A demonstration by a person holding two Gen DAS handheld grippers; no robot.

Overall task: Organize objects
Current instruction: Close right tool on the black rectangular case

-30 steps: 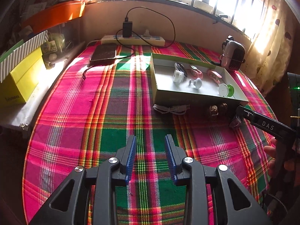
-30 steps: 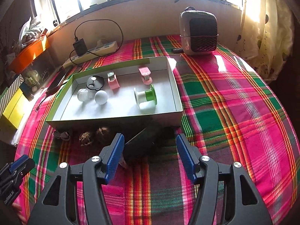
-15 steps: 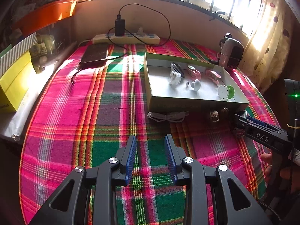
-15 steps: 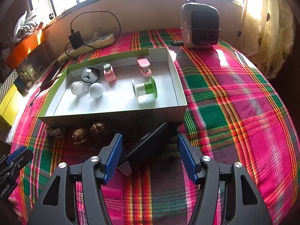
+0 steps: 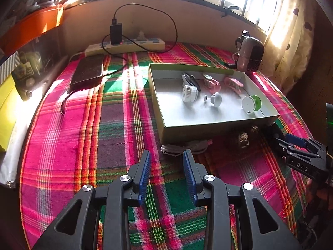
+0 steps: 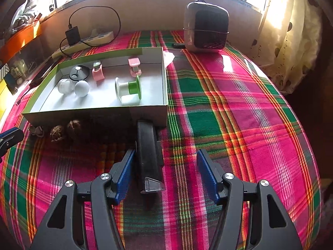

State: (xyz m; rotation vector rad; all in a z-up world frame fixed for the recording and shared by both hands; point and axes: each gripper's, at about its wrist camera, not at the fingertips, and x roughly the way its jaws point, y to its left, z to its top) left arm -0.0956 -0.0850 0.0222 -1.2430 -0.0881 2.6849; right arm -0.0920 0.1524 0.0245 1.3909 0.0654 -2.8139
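Note:
An open box (image 5: 218,126) (image 6: 83,114) on the plaid cloth holds several small items, among them a green and white spool (image 6: 129,88) (image 5: 250,104). A black stapler-like object (image 6: 147,154) lies in front of the box. My right gripper (image 6: 164,173) is open around it, its left pad touching or nearly touching the object's side. My left gripper (image 5: 167,177) is open and empty, just short of a coiled white cable (image 5: 183,146). Two walnuts (image 6: 65,130) (image 5: 243,138) lie by the box front.
A small heater (image 6: 206,29) (image 5: 249,52) stands at the back right. A power strip with charger (image 5: 124,43) and a dark phone (image 5: 88,70) lie at the back left. Yellow boxes (image 5: 6,112) and an orange tray sit left of the table.
My right gripper has moved forward so its fingers now straddle the black object, which now points straight at the box. My left gripper has moved closer to the white cable.

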